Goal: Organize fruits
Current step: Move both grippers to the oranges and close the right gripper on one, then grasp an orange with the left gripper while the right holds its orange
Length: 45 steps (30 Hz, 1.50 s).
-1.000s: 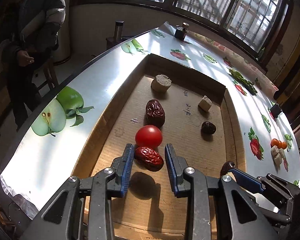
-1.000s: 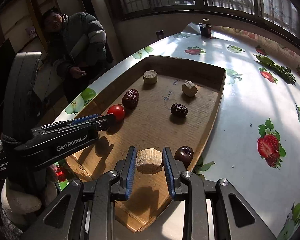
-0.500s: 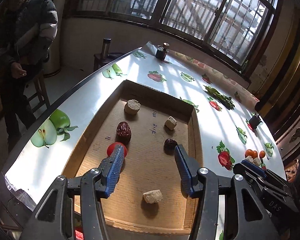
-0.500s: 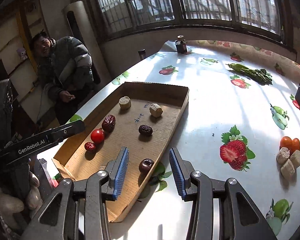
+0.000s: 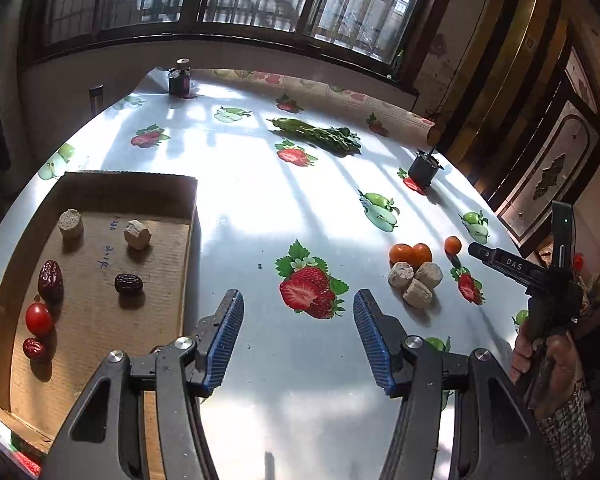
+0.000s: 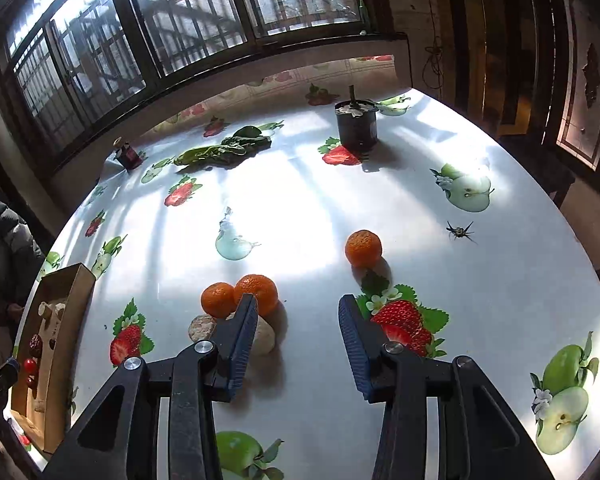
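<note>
The cardboard tray point(image 5: 100, 180) lies at the table's left and holds two beige chunks, several dark red dates point(image 5: 50, 274) and a cherry tomato point(image 5: 38, 319). My left gripper point(image 5: 298, 338) is open and empty above the tablecloth, right of the tray. My right gripper point(image 6: 297, 350) is open and empty above the table. Two oranges point(image 6: 239, 295) and beige chunks point(image 6: 264, 336) lie by its left finger; a third orange point(image 6: 363, 248) sits further off. The same pile also shows in the left wrist view point(image 5: 414, 270). The tray appears in the right wrist view point(image 6: 56, 344) too.
The white tablecloth has printed strawberries and apples. A bunch of greens point(image 5: 316, 136), a dark pot point(image 6: 357, 124) and a small jar point(image 5: 179, 78) stand toward the far side. A person in a dark jacket point(image 6: 4, 240) is at the left edge.
Both grippers let go of their pieces in the tray, opened and swung right, away from the tray. The right one now hovers by the oranges; the left faces the open tablecloth.
</note>
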Available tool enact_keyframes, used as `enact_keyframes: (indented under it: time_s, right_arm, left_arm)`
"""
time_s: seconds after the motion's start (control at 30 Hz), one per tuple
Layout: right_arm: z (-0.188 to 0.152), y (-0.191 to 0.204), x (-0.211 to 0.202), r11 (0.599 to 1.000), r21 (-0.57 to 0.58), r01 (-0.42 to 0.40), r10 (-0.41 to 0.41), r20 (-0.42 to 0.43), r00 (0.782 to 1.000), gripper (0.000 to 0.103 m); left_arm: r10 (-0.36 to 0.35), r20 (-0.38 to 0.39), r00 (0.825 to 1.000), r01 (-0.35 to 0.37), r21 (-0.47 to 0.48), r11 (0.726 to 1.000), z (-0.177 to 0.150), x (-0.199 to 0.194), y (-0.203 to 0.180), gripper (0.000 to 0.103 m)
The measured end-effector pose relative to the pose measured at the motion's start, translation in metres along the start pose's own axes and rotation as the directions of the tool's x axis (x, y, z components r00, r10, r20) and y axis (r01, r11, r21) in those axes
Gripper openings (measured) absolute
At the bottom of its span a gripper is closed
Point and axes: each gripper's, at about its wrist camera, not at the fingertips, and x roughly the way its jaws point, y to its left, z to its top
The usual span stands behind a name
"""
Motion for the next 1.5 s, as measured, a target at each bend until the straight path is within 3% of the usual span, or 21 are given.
enact_keyframes:
  time_s: [0.23,0.33,0.43,0.53,0.63,0.9,0.97,1.03,1.3,1.5]
  right_arm:
    - [0.021,-0.027,0.039,0.997,0.076,-0.014,0.015,-0.010,1.000,0.045]
    - [0.020,-0.026,0.051,0.997,0.071,-0.026,0.027,-0.013,1.000,0.045]
    - [0.017,-0.024,0.060,0.999,0.036,0.001,0.000,-0.011,1.000,0.045]
    - [0.017,-0.026,0.061,1.000,0.025,-0.009,0.009,-0.004,1.000,0.046]
    - [0.018,-0.031,0.066,1.000,0.028,0.006,-0.006,-0.014,1.000,0.046]
    - [0.018,-0.034,0.070,0.999,0.052,-0.012,0.014,-0.026,1.000,0.041]
    - [0.017,-0.032,0.070,0.999,0.047,-0.009,0.010,-0.027,1.000,0.032]
    - [0.016,-0.031,0.069,0.999,0.043,-0.002,0.003,-0.022,1.000,0.032]
    - [0.014,-0.031,0.065,0.998,0.061,-0.001,0.002,-0.012,1.000,0.032]
    - [0.011,-0.029,0.064,0.998,0.068,0.003,-0.002,-0.011,1.000,0.032]
  left_arm:
    - [-0.134,-0.109,0.985,0.139,0.045,0.989,0.037,0.085,-0.062,0.056]
    - [-0.187,-0.182,0.965,0.196,0.030,0.980,0.041,0.128,-0.079,0.055]
    - [-0.216,-0.243,0.946,0.233,0.040,0.972,0.039,0.163,-0.092,0.050]
    - [-0.205,-0.279,0.938,0.234,0.073,0.970,0.034,0.185,-0.102,0.046]
    - [-0.232,-0.265,0.936,0.262,0.085,0.961,0.035,0.184,-0.104,0.039]
    - [-0.311,-0.232,0.922,0.327,0.035,0.944,0.030,0.185,-0.089,0.043]
    - [-0.303,-0.235,0.924,0.328,0.075,0.942,0.029,0.184,-0.092,0.042]
    - [-0.300,-0.234,0.925,0.327,0.084,0.941,0.029,0.183,-0.092,0.031]
    - [-0.338,-0.207,0.918,0.356,0.052,0.933,0.032,0.191,-0.088,0.037]
    - [-0.334,-0.215,0.918,0.351,0.042,0.936,0.034,0.192,-0.085,0.030]
